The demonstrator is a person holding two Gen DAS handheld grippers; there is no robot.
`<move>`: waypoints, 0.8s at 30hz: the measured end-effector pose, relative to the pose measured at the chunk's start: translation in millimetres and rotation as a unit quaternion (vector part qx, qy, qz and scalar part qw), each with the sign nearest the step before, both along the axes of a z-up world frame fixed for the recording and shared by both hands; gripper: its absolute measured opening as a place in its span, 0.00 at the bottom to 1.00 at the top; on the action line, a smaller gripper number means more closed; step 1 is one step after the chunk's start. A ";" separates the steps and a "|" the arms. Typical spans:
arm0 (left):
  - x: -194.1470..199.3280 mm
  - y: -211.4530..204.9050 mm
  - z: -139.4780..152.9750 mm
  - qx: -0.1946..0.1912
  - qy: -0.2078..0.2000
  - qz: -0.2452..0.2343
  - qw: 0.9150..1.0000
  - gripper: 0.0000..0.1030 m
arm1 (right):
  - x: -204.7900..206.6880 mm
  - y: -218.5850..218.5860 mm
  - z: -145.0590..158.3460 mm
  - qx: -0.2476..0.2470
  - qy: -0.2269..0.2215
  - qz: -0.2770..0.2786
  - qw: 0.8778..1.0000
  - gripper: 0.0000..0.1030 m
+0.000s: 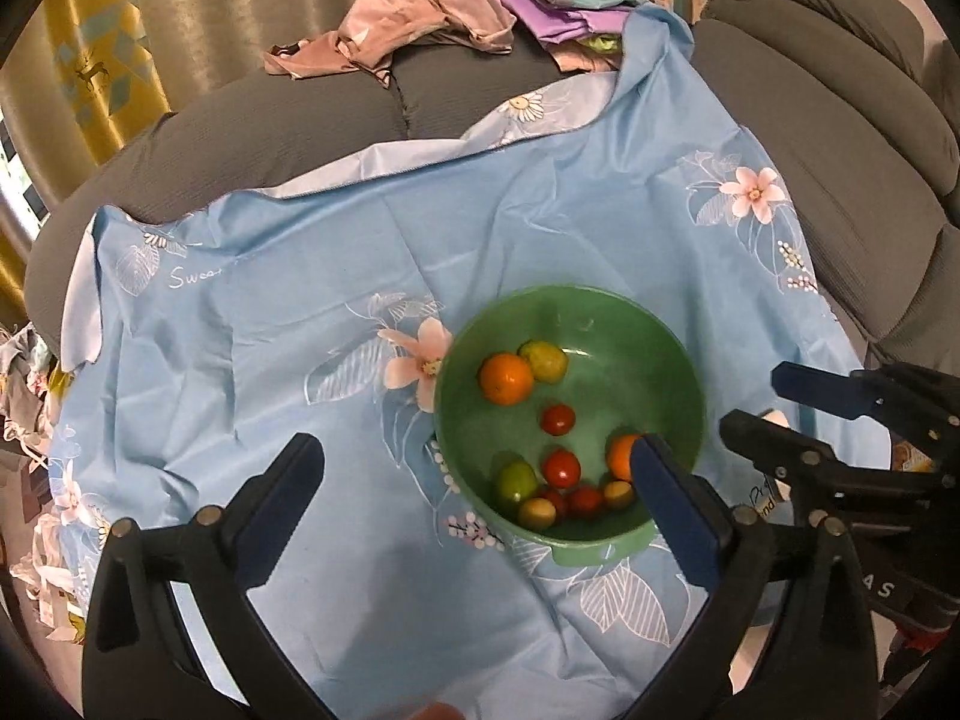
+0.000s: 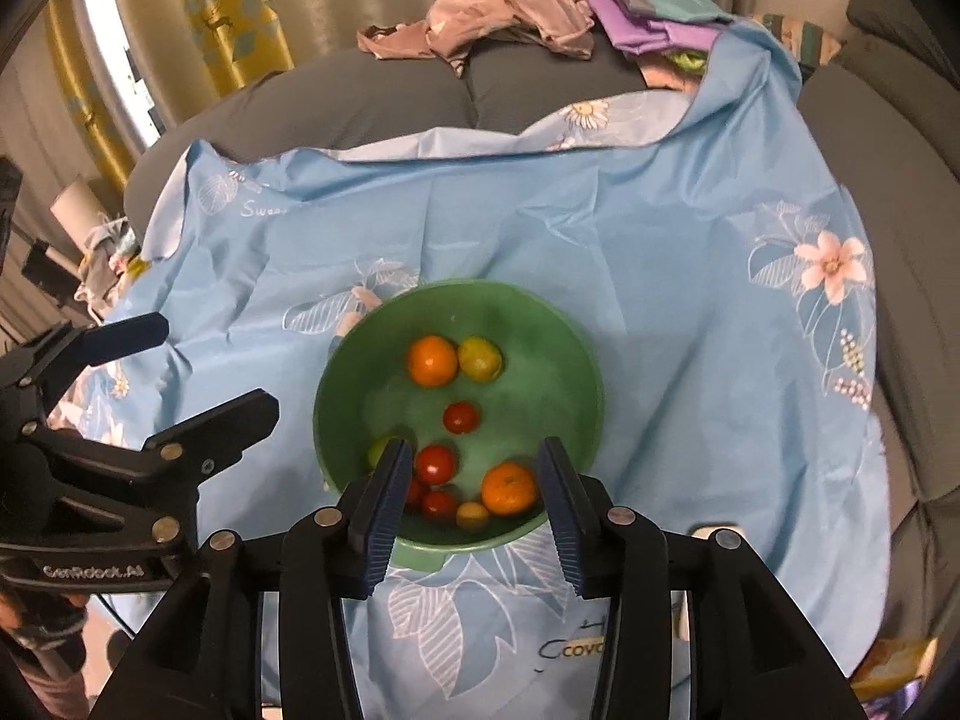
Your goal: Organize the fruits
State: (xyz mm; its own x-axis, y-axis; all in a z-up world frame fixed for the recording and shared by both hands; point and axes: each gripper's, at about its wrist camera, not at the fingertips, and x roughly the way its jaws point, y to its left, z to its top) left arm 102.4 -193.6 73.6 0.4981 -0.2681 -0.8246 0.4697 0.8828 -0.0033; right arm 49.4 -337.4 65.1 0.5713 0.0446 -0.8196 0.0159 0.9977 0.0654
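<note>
A green bowl (image 1: 660, 360) (image 2: 540, 348) sits on a light blue floral cloth (image 1: 300, 300) (image 2: 660, 240). It holds several fruits: two oranges (image 1: 506, 378) (image 2: 509, 487), red tomatoes (image 1: 561, 468) (image 2: 436, 463) and yellow-green fruits (image 1: 543, 361) (image 2: 479, 358). My left gripper (image 1: 480, 456) is open and empty, above the cloth at the bowl's near left. My right gripper (image 2: 477, 456) is open and empty, above the bowl's near rim; it also shows at the right of the left wrist view (image 1: 774, 402).
The cloth covers a grey sofa (image 1: 840, 90) (image 2: 870, 120). A heap of pink and purple clothes (image 1: 456, 18) (image 2: 540, 6) lies at the back. Curtains (image 1: 210, 12) hang behind. Clutter lies at the left edge (image 1: 30, 372).
</note>
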 end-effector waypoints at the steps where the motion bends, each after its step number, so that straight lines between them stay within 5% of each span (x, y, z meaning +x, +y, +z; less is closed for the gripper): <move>1: 1.6 0.4 2.1 0.000 0.001 0.003 1.000 0.99 | 0.9 -0.6 3.1 -0.003 -0.002 0.000 1.000 0.43; 24: 8.8 0.4 8.9 0.003 0.007 0.005 1.000 0.99 | 3.0 -2.4 10.8 -0.001 -0.008 -0.002 1.000 0.43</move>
State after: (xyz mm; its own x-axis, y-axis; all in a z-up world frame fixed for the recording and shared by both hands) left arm 111.2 -193.2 82.5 0.4901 -0.2576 -0.8327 0.4600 0.8879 -0.0040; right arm 52.5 -339.8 75.9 0.5839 0.0402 -0.8108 0.0197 0.9978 0.0636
